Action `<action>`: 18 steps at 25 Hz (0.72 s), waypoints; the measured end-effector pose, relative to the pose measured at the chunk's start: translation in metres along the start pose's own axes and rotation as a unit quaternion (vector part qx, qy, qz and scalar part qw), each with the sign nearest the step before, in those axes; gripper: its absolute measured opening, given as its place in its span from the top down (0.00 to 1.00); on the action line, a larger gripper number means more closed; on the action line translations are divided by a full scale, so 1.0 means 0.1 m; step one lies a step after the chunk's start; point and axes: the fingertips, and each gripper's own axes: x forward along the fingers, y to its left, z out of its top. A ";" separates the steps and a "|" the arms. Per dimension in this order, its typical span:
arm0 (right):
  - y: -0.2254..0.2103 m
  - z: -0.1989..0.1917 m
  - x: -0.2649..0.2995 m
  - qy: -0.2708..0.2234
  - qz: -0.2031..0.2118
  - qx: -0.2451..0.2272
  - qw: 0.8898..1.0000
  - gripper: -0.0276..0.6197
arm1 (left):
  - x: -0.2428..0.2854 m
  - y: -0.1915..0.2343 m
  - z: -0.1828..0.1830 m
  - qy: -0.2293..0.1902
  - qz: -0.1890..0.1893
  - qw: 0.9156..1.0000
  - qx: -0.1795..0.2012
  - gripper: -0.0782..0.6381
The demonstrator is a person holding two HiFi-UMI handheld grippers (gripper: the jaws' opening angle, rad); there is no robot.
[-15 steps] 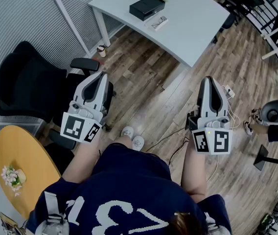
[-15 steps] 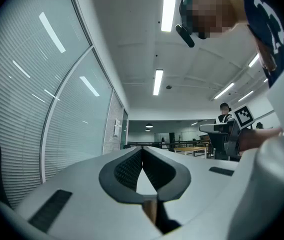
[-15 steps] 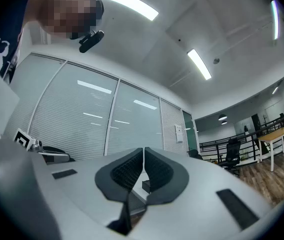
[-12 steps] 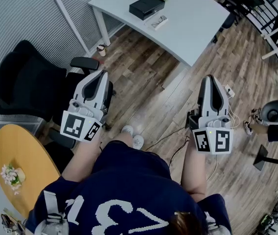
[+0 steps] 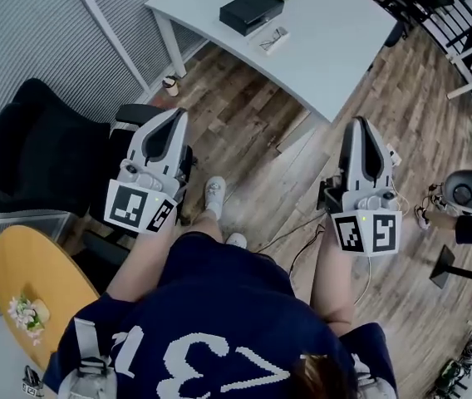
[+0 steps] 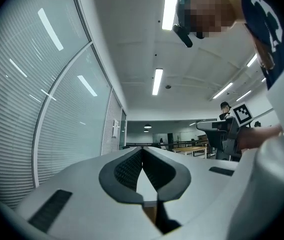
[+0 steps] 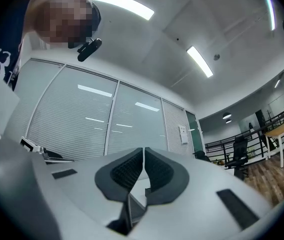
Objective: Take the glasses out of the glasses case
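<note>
Head view. My left claw (image 5: 174, 116) and my right claw (image 5: 361, 125), both white plastic with black ribbed pads, are held over the brown wood-plank floor (image 5: 244, 115), well apart from the white rectangular table (image 5: 344, 32) ahead. Each pair of jaws is pressed together, with nothing between them. The black box-shaped glasses case (image 5: 251, 11) lies on the table, and the thin-framed glasses (image 5: 272, 38) rest just beside it on its near side. A black office chair (image 5: 41, 152) stands at my left.
</note>
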 end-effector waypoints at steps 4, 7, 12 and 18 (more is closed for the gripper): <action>-0.07 -0.06 0.59 -0.007 0.000 -0.002 1.000 0.91 | 0.45 0.42 -0.02 -0.011 -0.010 1.000 0.002 0.87; -0.11 -0.07 1.01 -0.018 -0.006 0.000 1.000 0.91 | 0.79 0.75 0.01 -0.018 -0.023 1.000 0.006 0.87; -0.22 -0.20 1.52 -0.024 -0.021 0.005 0.999 0.91 | 1.25 1.14 -0.06 -0.020 -0.047 0.999 0.004 0.87; -0.32 -0.36 1.88 0.007 -0.024 0.004 1.000 0.91 | 1.54 1.41 -0.27 0.000 -0.047 0.999 -0.024 0.87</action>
